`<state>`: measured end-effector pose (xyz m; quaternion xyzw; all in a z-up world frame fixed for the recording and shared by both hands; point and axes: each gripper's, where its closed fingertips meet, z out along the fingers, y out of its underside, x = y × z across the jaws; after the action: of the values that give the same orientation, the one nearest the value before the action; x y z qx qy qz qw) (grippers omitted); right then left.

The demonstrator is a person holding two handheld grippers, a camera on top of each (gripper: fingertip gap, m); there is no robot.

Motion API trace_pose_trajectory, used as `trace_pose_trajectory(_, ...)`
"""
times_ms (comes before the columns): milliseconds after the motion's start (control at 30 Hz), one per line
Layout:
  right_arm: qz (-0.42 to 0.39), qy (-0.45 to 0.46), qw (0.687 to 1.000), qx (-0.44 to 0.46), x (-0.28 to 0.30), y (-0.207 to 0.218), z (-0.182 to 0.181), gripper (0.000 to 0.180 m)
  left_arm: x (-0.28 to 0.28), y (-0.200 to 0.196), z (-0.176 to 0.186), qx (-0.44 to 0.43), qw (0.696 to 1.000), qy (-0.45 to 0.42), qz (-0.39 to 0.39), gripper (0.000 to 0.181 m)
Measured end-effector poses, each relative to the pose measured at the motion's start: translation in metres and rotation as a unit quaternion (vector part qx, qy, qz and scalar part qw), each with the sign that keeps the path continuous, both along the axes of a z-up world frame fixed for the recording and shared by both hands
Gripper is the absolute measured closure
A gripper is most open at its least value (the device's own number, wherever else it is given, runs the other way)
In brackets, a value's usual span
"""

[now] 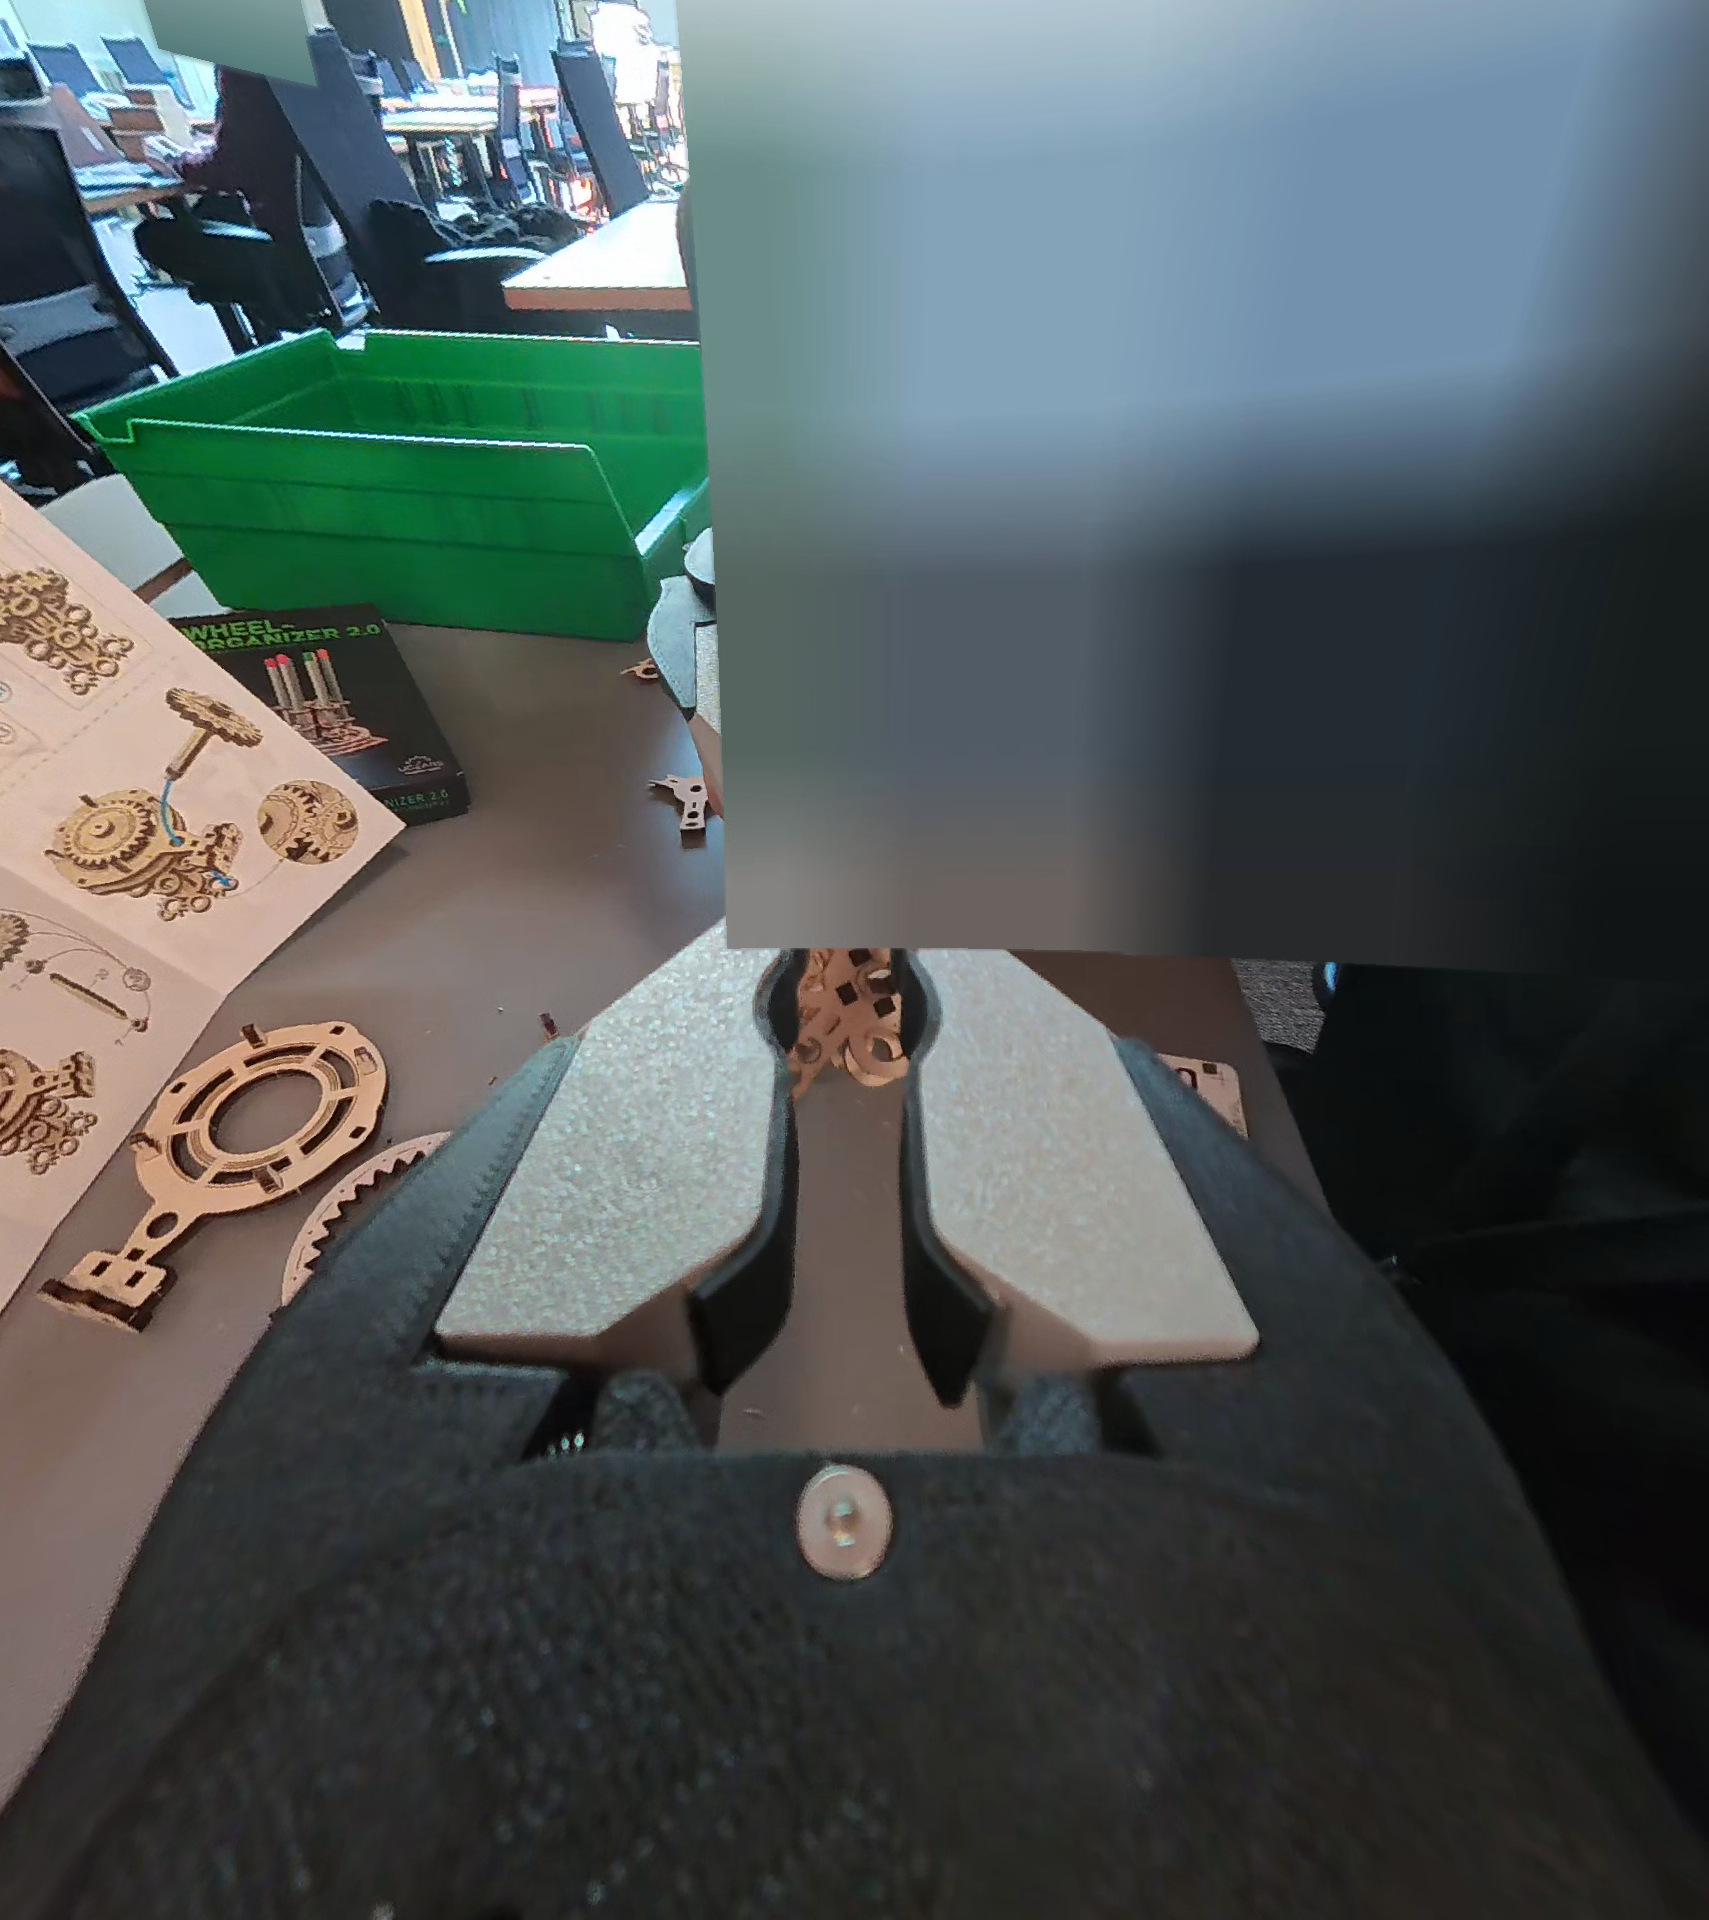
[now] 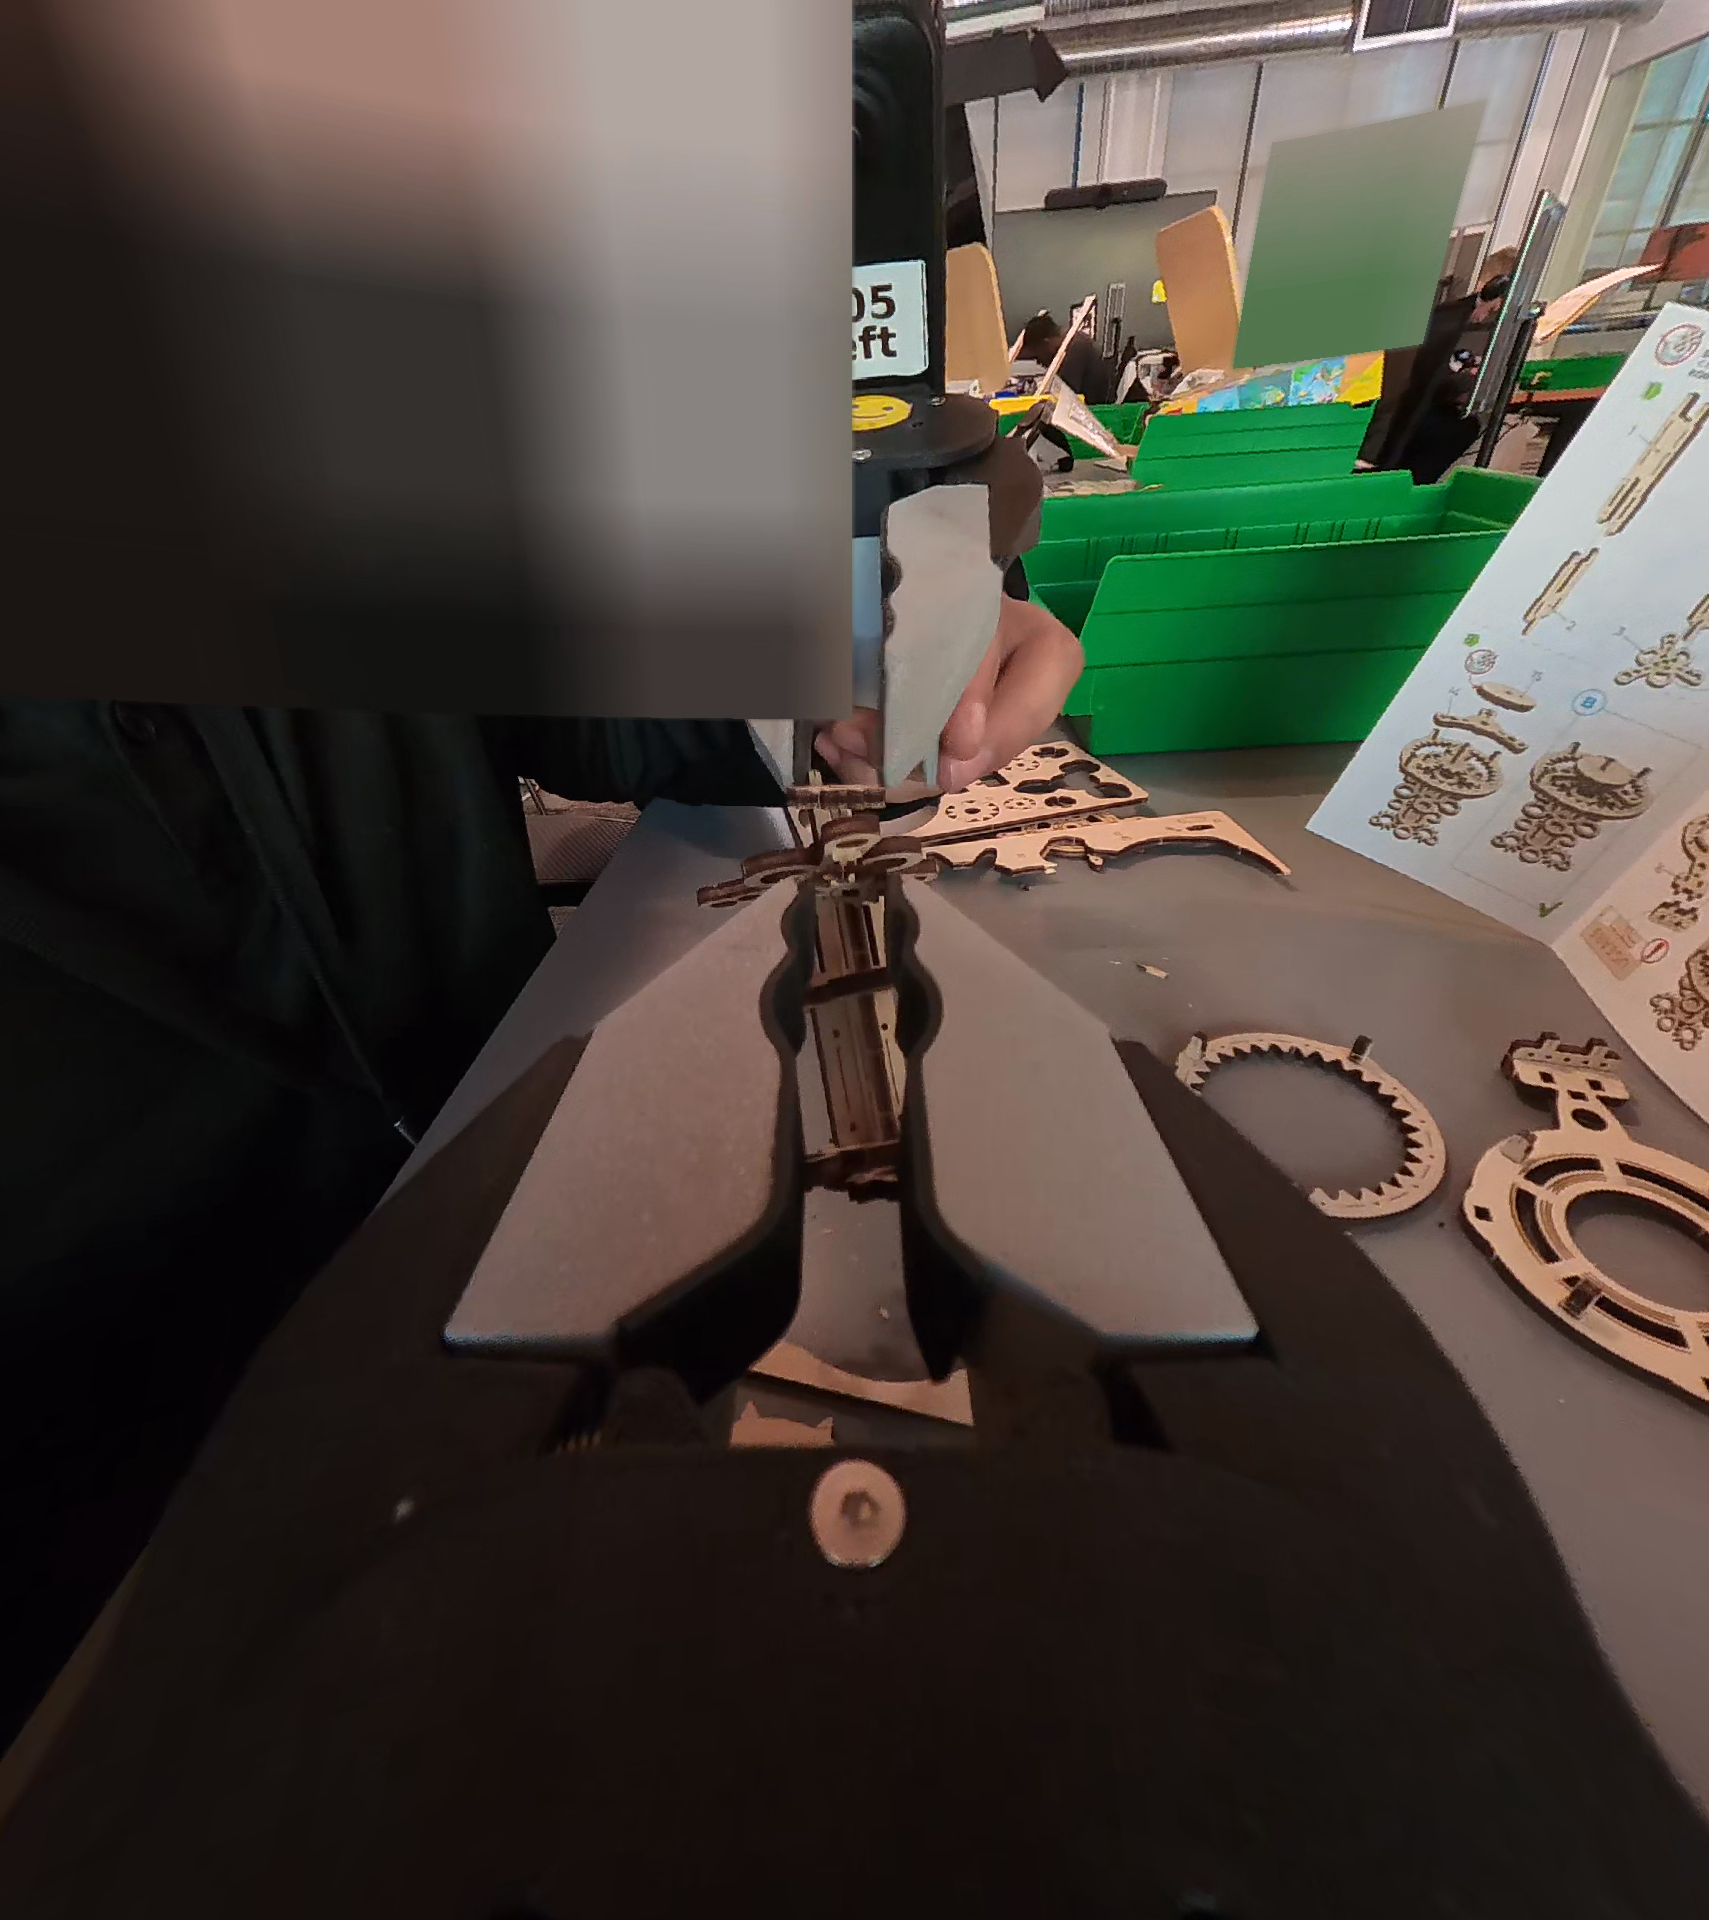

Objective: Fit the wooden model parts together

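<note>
My right gripper [image 2: 845, 920] is shut on a long wooden shaft [image 2: 855, 1049]. A flower-shaped wooden base [image 2: 819, 868] sits on the shaft's far end, over the table's near edge. My left gripper [image 1: 845, 971] comes down from above; one of its fingers [image 2: 933, 623] shows in the right wrist view, next to a person's hand. It is shut on a small flat wooden part [image 2: 834, 798] just above the base. In the left wrist view a pale wooden piece with square holes [image 1: 845, 1023] shows between its fingers, whose tips are hidden by a blurred patch.
On the grey table [image 2: 1297, 966] lie a ring frame with a handle [image 2: 1650, 1247] [image 1: 247, 1132], a toothed ring [image 2: 1328, 1122] [image 1: 351, 1205] and wooden offcut sheets [image 2: 1037, 821]. An instruction sheet [image 2: 1608, 727] [image 1: 50, 831], a black box [image 1: 330, 707] and green bins [image 2: 1245, 603] [image 1: 414, 499] stand behind. The tips of both grippers are at nearly the same place.
</note>
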<state>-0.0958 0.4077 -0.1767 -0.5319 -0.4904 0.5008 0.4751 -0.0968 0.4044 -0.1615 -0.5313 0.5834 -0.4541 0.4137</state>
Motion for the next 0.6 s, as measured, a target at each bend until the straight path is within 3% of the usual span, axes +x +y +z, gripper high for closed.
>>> trace_pose_trajectory(467, 0.003, -0.004, 1.0, -0.018, -0.0002, 0.0009, -0.0016, 0.17, -0.0028, -0.0025, -0.0032, -0.025, 0.999, -0.03, -0.001, 0.181)
trace_pose_trajectory(600, 0.002, -0.006, 1.0, -0.016, -0.0006, 0.0006, -0.002, 0.17, -0.0039, 0.0031, -0.0081, -0.023, 1.0, 0.0, 0.008, 0.165)
